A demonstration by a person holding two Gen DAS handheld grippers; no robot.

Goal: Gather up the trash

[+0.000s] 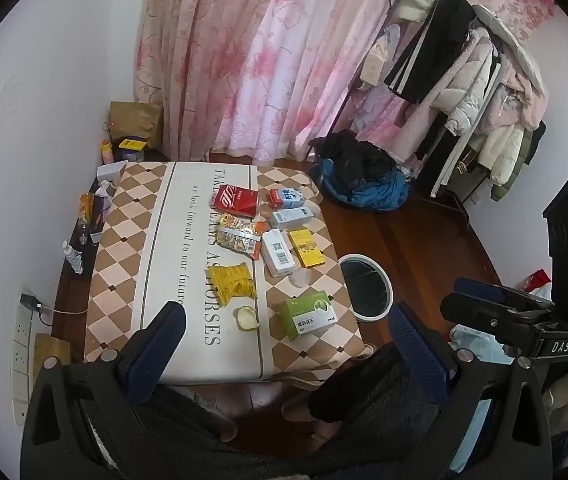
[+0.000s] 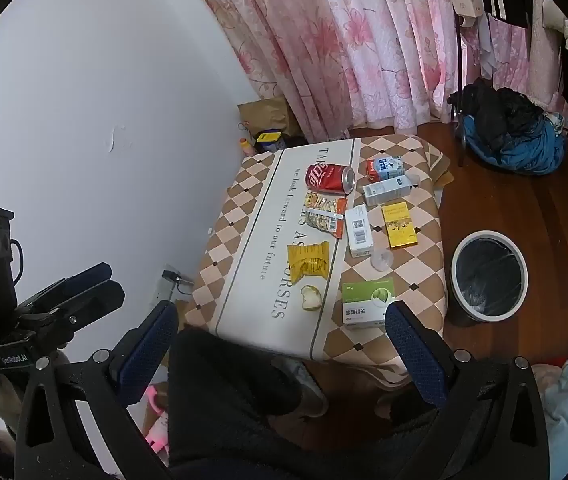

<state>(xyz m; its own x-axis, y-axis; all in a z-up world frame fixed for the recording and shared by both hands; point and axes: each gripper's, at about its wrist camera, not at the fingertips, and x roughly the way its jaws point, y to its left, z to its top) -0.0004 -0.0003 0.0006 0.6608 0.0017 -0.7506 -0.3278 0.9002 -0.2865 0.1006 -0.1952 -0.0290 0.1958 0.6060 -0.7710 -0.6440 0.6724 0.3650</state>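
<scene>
Trash lies on a small table with a checkered cloth [image 1: 123, 280] [image 2: 424, 280]: a red soda can [image 1: 235, 200] [image 2: 330, 178], a snack wrapper [image 1: 239, 238] [image 2: 324, 216], a yellow crumpled bag [image 1: 233, 286] [image 2: 308, 264], a green box [image 1: 310, 314] [image 2: 368, 300], a yellow box [image 1: 306, 248] [image 2: 399, 226], white boxes [image 1: 277, 252] [image 2: 358, 230] and a milk carton [image 1: 286, 197] [image 2: 384, 168]. A white-rimmed bin with a black liner [image 1: 366, 286] [image 2: 490, 278] stands on the floor to the table's right. My left gripper [image 1: 286, 344] and right gripper [image 2: 279, 342] are both open and empty, held above the table's near edge.
Pink curtains [image 1: 251, 60] hang behind the table. A clothes rack with coats [image 1: 468, 92] and a blue-black pile [image 1: 364, 178] stand at the right. Bottles and a paper bag [image 1: 135, 122] line the left wall. The person's dark-clothed legs [image 2: 235, 392] are below the grippers.
</scene>
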